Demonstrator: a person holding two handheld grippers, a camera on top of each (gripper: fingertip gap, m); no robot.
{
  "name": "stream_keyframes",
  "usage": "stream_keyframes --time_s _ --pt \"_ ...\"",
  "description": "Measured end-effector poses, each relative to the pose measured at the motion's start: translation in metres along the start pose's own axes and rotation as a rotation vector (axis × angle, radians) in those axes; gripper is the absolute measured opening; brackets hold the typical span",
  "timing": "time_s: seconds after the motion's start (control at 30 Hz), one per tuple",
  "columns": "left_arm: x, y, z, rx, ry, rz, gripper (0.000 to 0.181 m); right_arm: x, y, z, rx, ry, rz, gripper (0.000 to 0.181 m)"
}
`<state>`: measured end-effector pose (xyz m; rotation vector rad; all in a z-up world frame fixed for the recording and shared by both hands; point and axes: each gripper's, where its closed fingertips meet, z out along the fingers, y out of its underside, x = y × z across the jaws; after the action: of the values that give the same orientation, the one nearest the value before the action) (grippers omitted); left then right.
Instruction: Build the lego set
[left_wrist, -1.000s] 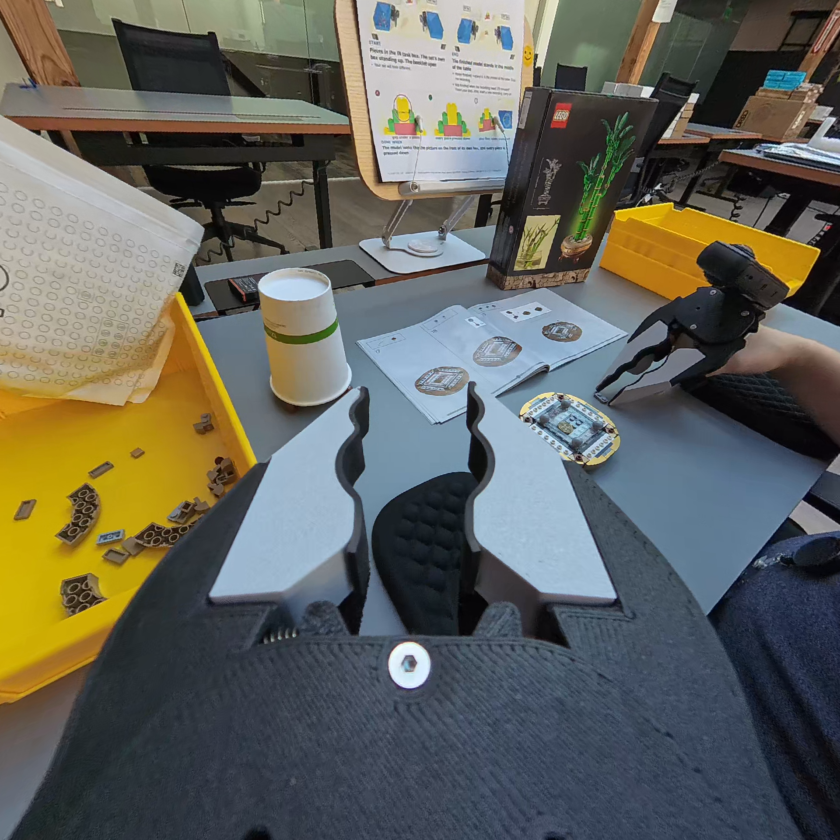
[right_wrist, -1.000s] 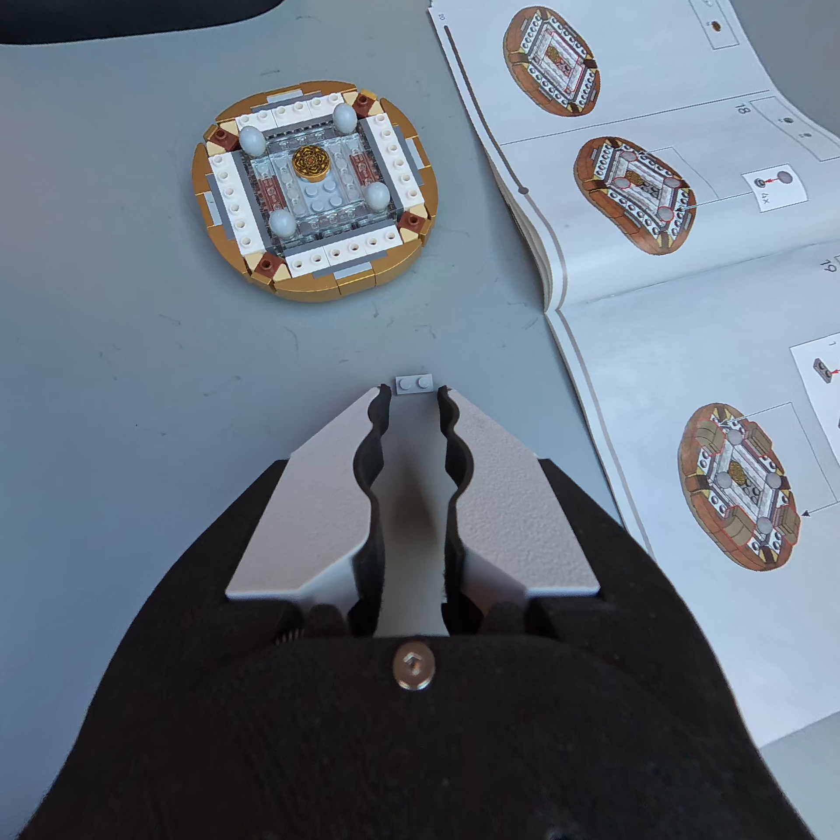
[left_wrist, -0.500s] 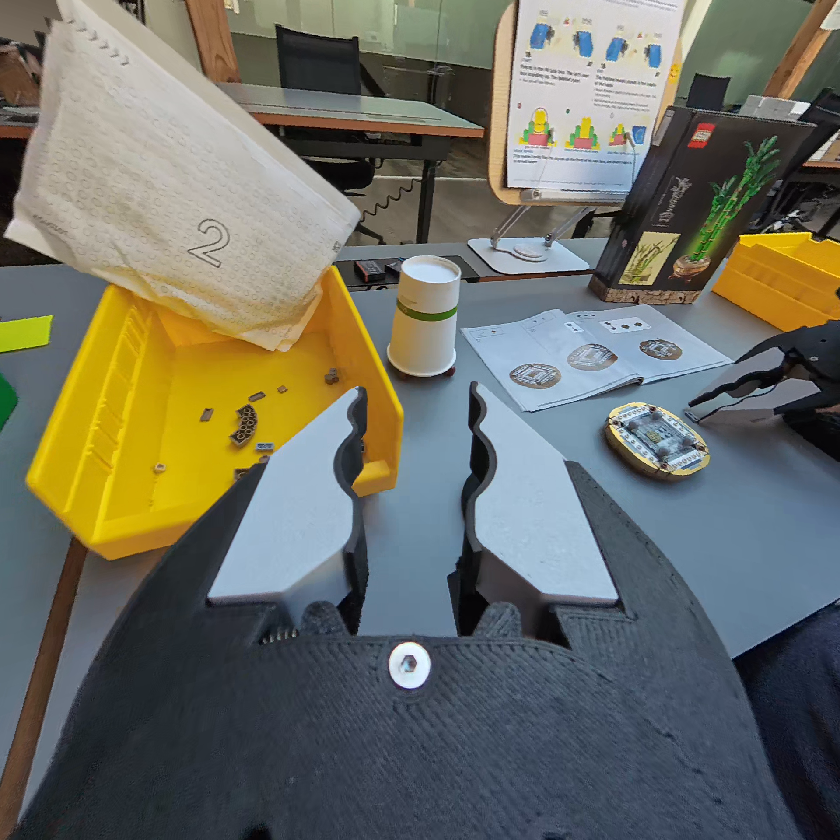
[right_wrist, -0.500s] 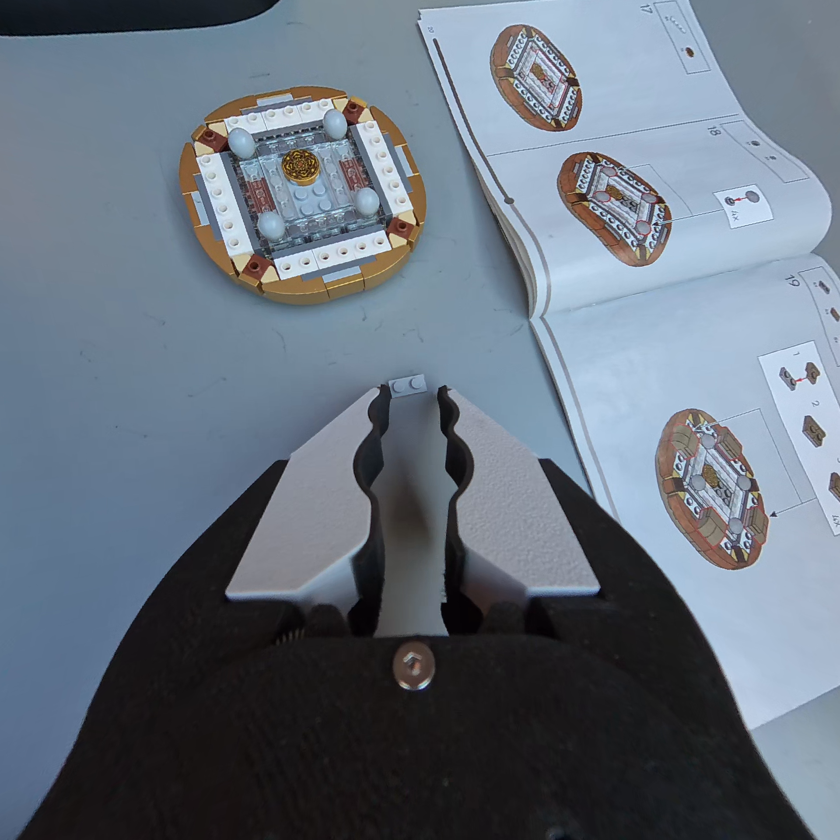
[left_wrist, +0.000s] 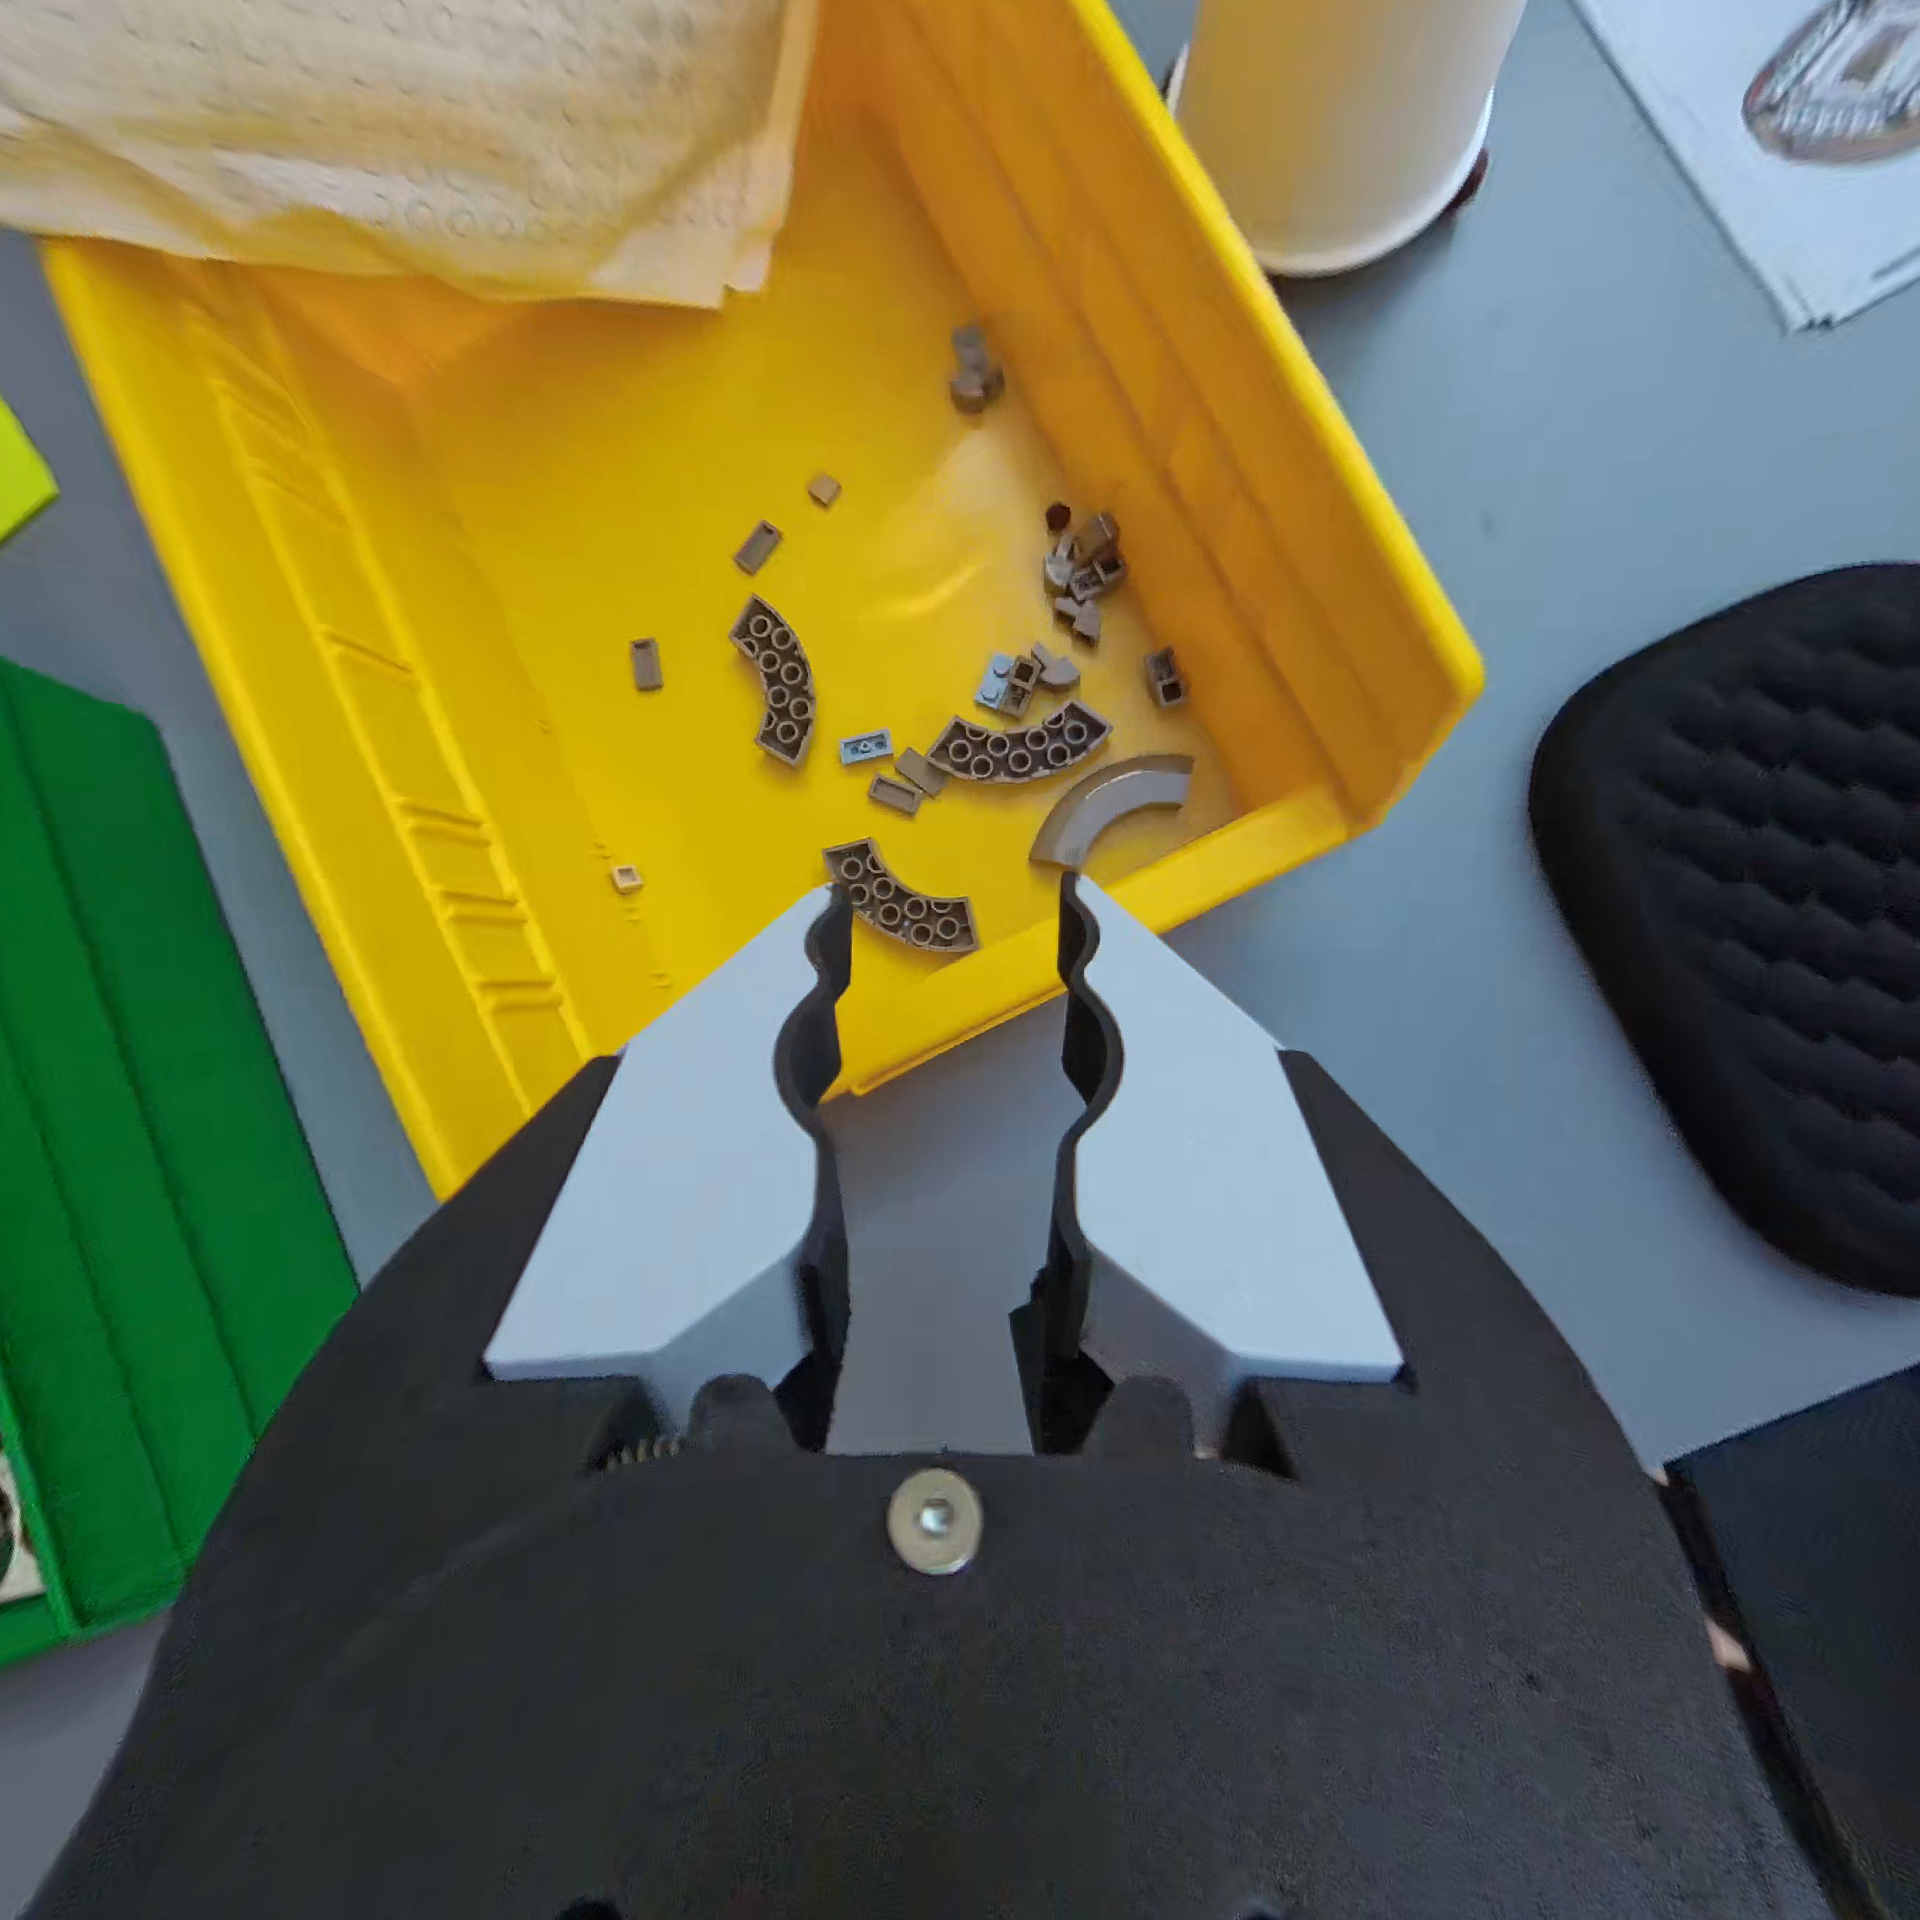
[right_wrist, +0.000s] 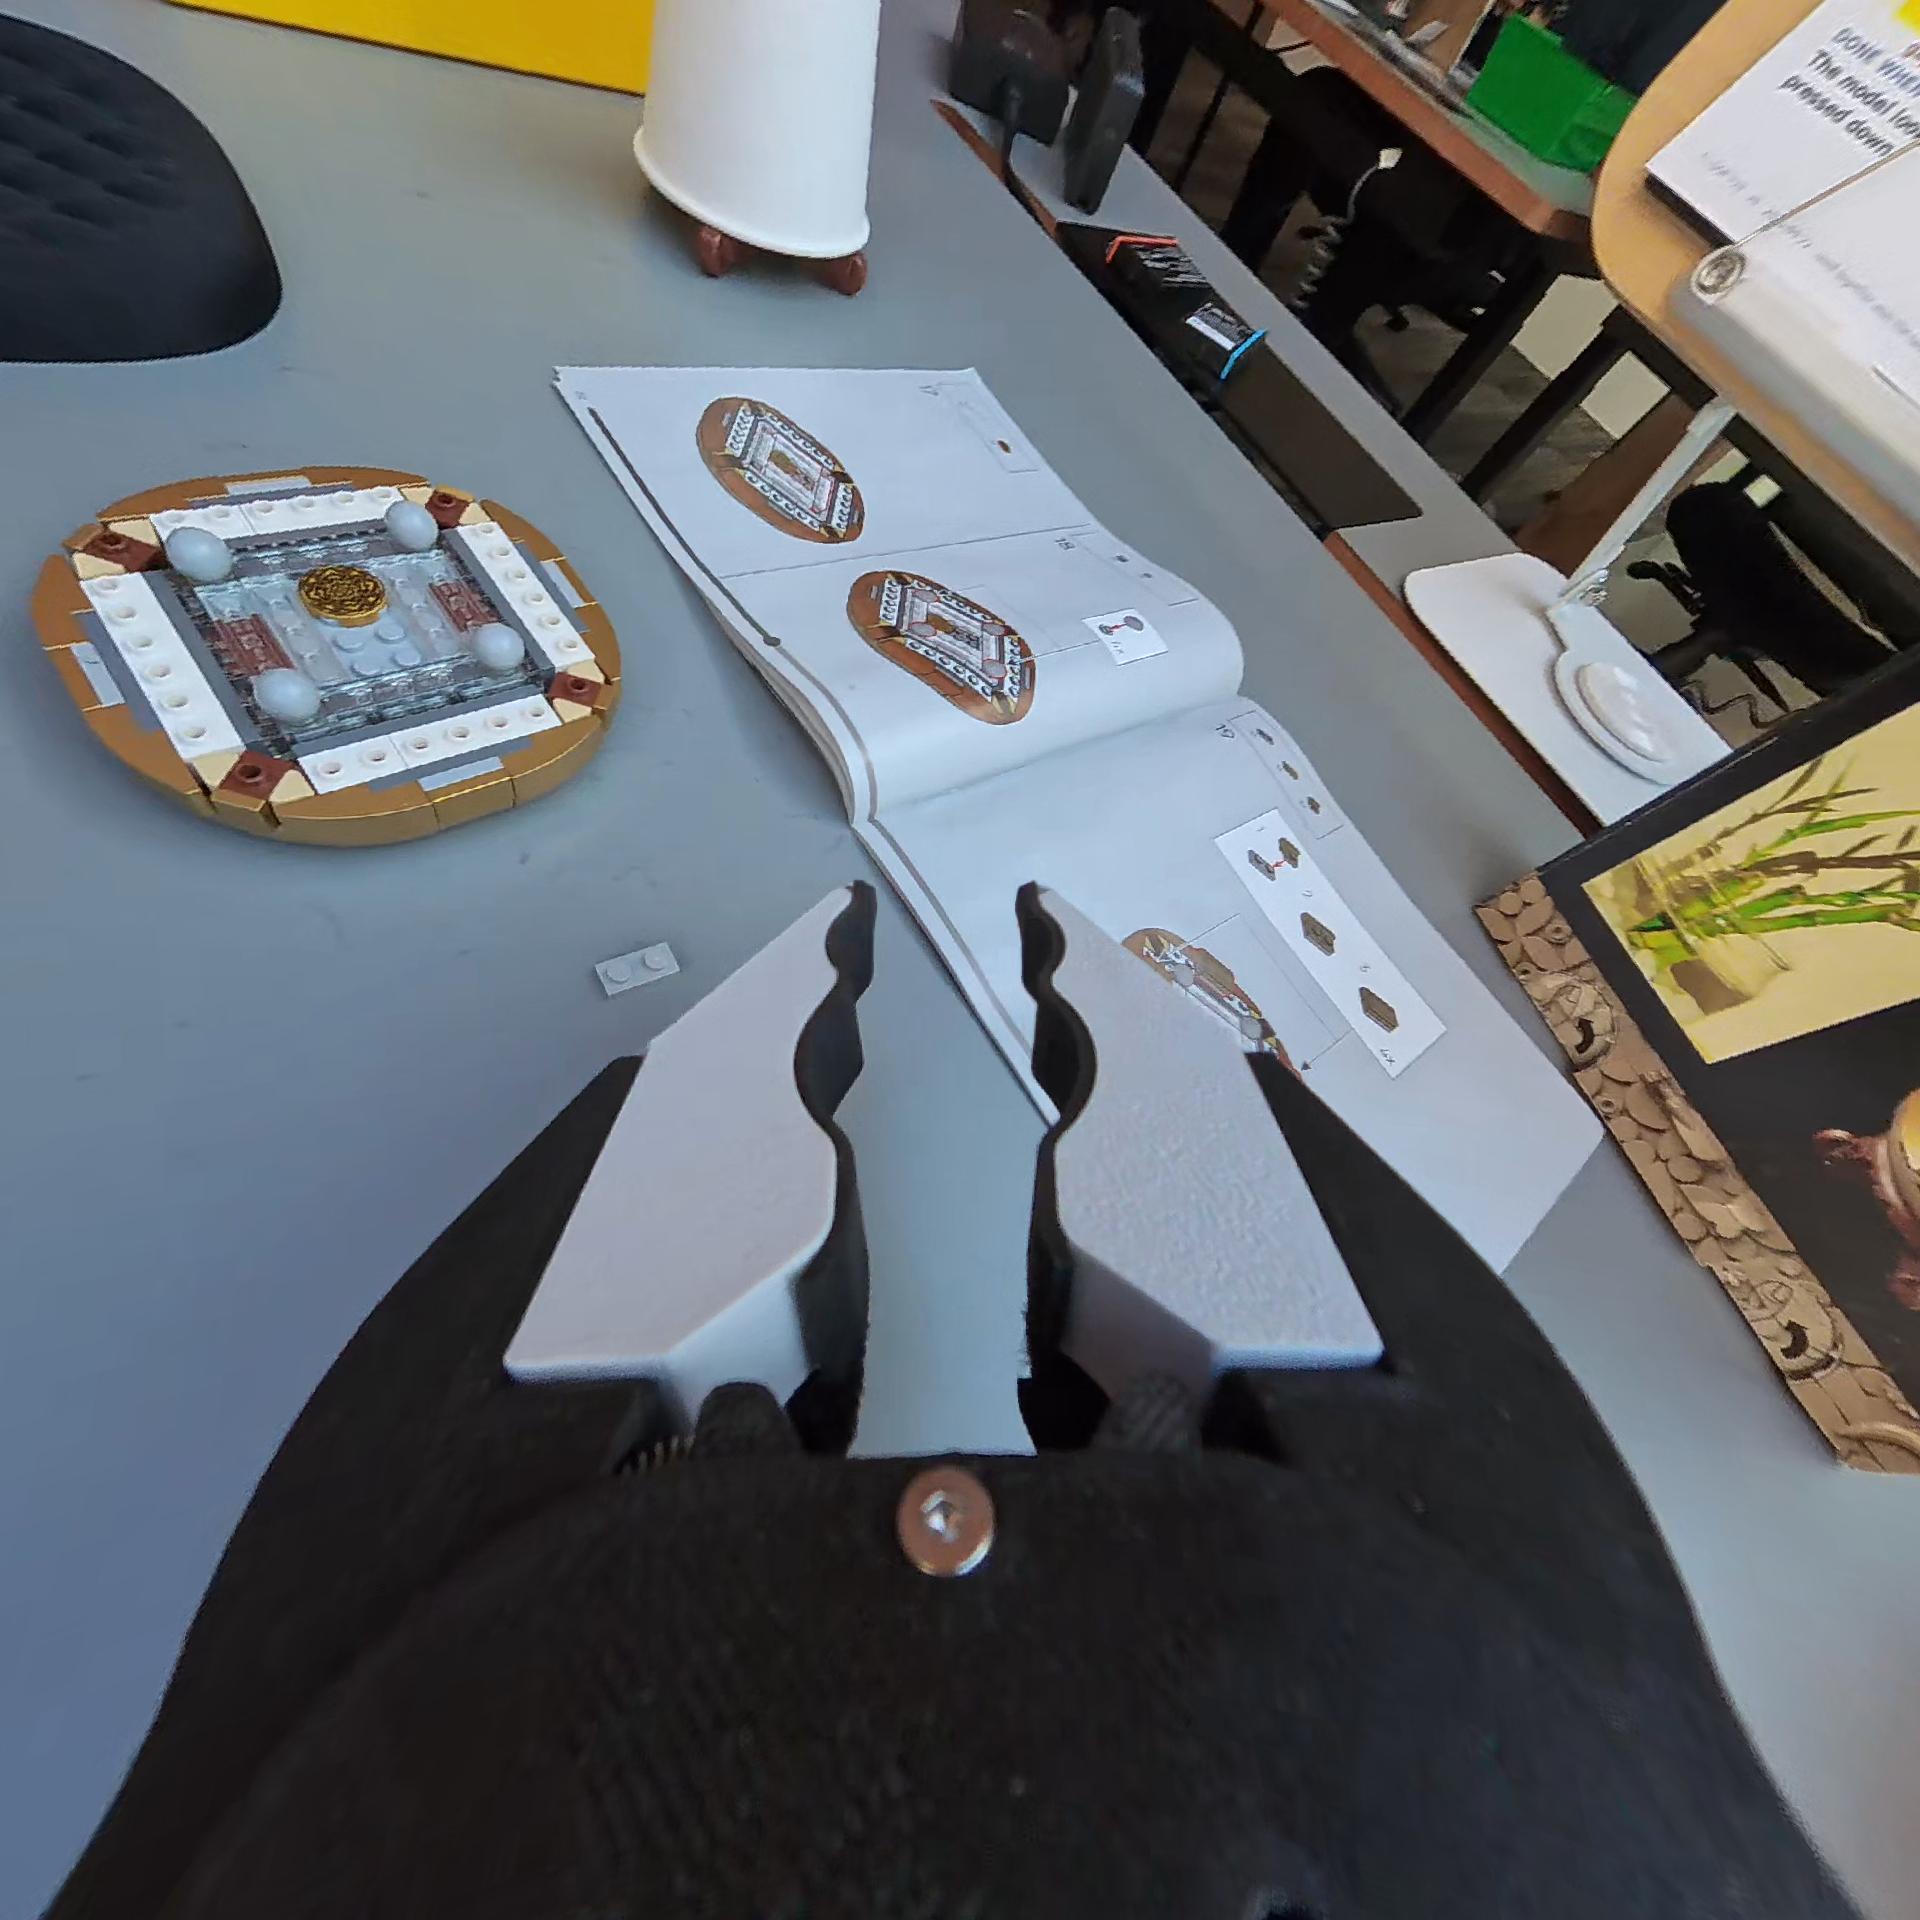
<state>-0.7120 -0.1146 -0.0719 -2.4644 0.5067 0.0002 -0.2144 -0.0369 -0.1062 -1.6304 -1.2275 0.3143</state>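
L tool (left_wrist: 948, 885) has swung down over the yellow bin (left_wrist: 1340, 582), jaws wide, empty, tips above curved brown pieces (left_wrist: 902, 908). R tool (right_wrist: 943, 900) has pulled back w/ jaws now wider, empty; small grey plate (right_wrist: 638, 968) left on worktop (right_wrist: 312, 1039), beside round build (right_wrist: 322, 649) & booklet (right_wrist: 997, 665).

Glossy yellow plastic bin (left_wrist: 1288, 540), matt grey tabletop (right_wrist: 312, 1039), smooth paper booklet (right_wrist: 1039, 790), quilted black pad (left_wrist: 1745, 935).
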Motion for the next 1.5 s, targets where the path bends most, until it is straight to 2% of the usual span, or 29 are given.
stream_keyframes --time_s 0.03,0.17,0.43,0.57,0.63,0.67,0.8,0.93,1.07,1.17,1.33,1.43,1.5 --pt "-0.003 0.000 0.009 -0.052 0.038 0.030 0.036 0.002 0.001 -0.001 0.004 0.010 0.003 0.027" --pt "-0.015 0.007 0.040 -0.221 0.114 0.109 0.031 0.012 0.007 -0.007 0.003 0.083 -0.009 0.027" --pt "-0.036 0.013 0.066 -0.327 0.108 0.144 0.032 0.051 0.006 -0.033 0.067 0.335 -0.051 0.027" --pt "-0.056 0.010 0.069 -0.365 0.031 0.188 0.031 0.068 0.005 -0.041 0.093 0.427 -0.038 0.027" --pt "-0.089 0.006 0.066 -0.395 -0.124 0.177 0.015 0.069 0.006 -0.040 0.091 0.436 -0.047 0.026" --pt "-0.101 0.002 0.065 -0.399 -0.169 0.151 0.018 0.069 0.007 -0.040 0.085 0.443 -0.059 0.025" --pt "-0.089 -0.012 0.075 -0.368 0.007 0.017 0.025 0.069 0.008 -0.036 0.069 0.440 -0.081 0.023" --pt "-0.079 -0.008 0.085 -0.432 0.071 0.032 0.028 0.067 0.009 -0.034 0.064 0.438 -0.096 0.022" --pt "-0.052 -0.002 0.091 -0.471 0.220 -0.003 0.032 0.069 0.011 -0.033 0.060 0.435 -0.083 0.021" --pt "-0.049 0.005 0.098 -0.486 0.220 0.043 0.034 0.069 0.011 -0.032 0.066 0.428 -0.069 0.021" --pt "-0.054 0.001 0.104 -0.438 0.175 0.065 0.030 0.070 0.012 -0.032 0.060 0.430 -0.067 0.021" --pt "-0.058 0.010 0.106 -0.475 0.151 0.087 0.030 0.069 0.014 -0.031 0.048 0.429 -0.074 0.021" --pt "-0.062 0.015 0.109 -0.482 0.120 0.101 0.023 0.069 0.014 -0.030 0.041 0.430 -0.082 0.021"
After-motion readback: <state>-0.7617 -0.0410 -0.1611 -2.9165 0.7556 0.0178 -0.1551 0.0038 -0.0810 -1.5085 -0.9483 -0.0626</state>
